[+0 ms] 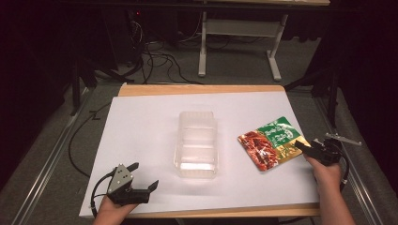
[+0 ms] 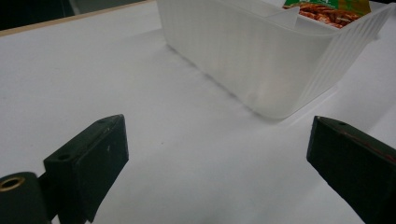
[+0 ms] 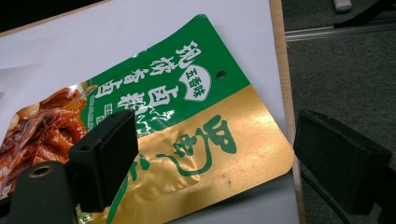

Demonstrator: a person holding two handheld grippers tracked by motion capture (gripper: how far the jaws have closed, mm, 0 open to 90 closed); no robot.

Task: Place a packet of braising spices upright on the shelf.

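Note:
A food packet (image 1: 271,143), green and gold with a picture of red-brown meat, lies flat on the white sheet at the right, with one corner near the table's right edge. My right gripper (image 1: 307,144) is at that gold corner. In the right gripper view the jaws stand open (image 3: 215,154) over the packet (image 3: 187,121), one above the print, the other past the table's edge, with nothing pinched. A clear plastic box (image 1: 197,143) sits open-topped mid-table. My left gripper (image 1: 145,174) rests open at the front left, pointing at the box (image 2: 261,51), with nothing between its jaws (image 2: 217,154).
A white sheet (image 1: 141,126) covers most of the wooden table (image 1: 202,89). Beyond the far edge, on the grey floor, are black cables (image 1: 159,61) and the white legs of another table (image 1: 202,47). Metal rails (image 1: 47,164) run along both sides.

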